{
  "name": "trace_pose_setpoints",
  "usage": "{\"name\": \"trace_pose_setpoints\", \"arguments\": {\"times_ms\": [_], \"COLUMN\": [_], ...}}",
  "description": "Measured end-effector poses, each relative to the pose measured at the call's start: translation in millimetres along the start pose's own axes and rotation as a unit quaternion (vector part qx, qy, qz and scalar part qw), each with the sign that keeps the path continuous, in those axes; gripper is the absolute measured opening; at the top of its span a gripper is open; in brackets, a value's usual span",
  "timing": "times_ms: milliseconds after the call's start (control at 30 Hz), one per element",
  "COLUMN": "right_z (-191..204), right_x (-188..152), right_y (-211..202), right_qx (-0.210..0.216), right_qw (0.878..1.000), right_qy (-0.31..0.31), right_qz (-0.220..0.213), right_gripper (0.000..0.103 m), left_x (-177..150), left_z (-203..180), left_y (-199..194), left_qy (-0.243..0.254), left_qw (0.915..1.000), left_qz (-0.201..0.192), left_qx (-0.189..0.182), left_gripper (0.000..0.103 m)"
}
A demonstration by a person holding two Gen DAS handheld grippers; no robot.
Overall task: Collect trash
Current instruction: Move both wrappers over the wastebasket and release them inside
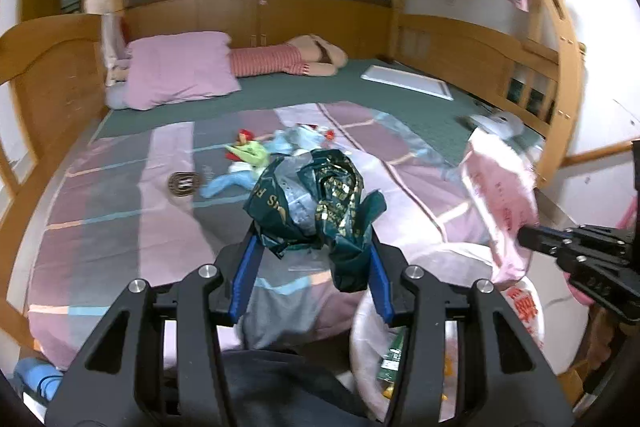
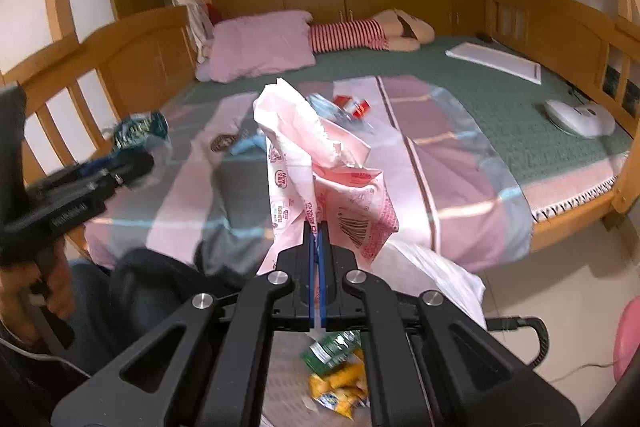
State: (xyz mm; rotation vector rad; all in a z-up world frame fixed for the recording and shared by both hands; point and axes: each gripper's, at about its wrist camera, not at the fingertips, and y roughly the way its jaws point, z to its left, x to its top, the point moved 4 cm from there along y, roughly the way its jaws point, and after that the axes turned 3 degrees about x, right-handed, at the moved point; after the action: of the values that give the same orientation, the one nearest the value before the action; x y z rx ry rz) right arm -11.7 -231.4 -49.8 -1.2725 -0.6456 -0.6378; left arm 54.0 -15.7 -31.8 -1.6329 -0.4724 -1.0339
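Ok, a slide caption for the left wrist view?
Left claw grips a crumpled dark green wrapper above the bed.

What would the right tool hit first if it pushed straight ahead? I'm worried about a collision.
Probably the patchwork quilt on the bed, beyond the pink wrapper the right tool grips; depth is unclear.

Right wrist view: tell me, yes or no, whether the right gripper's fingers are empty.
No: the right gripper has its fingers pressed shut on a crumpled pink and white wrapper that stands up above the bed.
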Motion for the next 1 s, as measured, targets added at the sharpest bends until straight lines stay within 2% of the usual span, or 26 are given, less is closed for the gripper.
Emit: {"name": "trace_pose_setpoints", "arguments": {"times_ms": [200,333,400,467,500,600,667,733,767,900,1000], "right_z": [-26.0,-38.3,-43.0,-47.5,-48.8,-48.0,-50.1,-52.7,-54.3,-56.6,-55.9], "right_x": [-25.7,-40.5,-44.6,-44.7,-43.2,-37.9,-35.4,-32.7,-31.5,-28.7,-28.2], "right_y": [-1.0,2.3,2.5,-0.1,-2.7,-8.9,-13.7,-17.5,-19.1,-19.5,-17.0], "right_qx": [-0.024,-0.008,-0.008,-0.014,-0.018,-0.029,-0.039,-0.044,-0.046,-0.044,-0.040], "right_qw": [0.999,0.997,0.996,0.996,0.996,0.997,0.998,0.997,0.997,0.997,0.997], "right_qy": [0.015,0.047,0.061,0.070,0.073,0.063,0.057,0.058,0.060,0.066,0.066], "right_qz": [0.037,0.060,0.060,0.050,0.040,0.022,0.011,0.001,-0.004,-0.008,-0.006], "right_gripper": [0.003,0.003,0.015,0.045,0.048,0.048,0.048,0.048,0.048,0.048,0.048], "left_x": [-1.3,-6.3,-10.8,-15.4,-18.3,-23.4,-26.9,-30.9,-32.7,-35.8,-33.0], "left_z": [-20.6,-35.8,-45.9,-51.5,-55.7,-62.8,-66.7,-70.1,-72.0,-74.7,-64.5], "left_y": [6.0,13.4,20.3,23.3,26.0,31.6,34.5,36.4,36.7,40.2,39.9], "left_qy": [0.004,0.010,0.018,0.025,0.030,0.036,0.030,0.026,0.025,0.033,0.019], "left_qw": [0.9982,0.9950,0.9921,0.9899,0.9883,0.9846,0.9790,0.9728,0.9710,0.9716,0.9747], "left_qz": [0.017,0.036,0.052,0.064,0.071,0.084,0.098,0.110,0.114,0.122,0.117], "left_qx": [-0.057,-0.092,-0.112,-0.124,-0.132,-0.149,-0.177,-0.202,-0.208,-0.200,-0.189], "left_gripper": [0.049,0.049,0.049,0.049,0.049,0.051,0.058,0.084,0.087,0.088,0.089]}}
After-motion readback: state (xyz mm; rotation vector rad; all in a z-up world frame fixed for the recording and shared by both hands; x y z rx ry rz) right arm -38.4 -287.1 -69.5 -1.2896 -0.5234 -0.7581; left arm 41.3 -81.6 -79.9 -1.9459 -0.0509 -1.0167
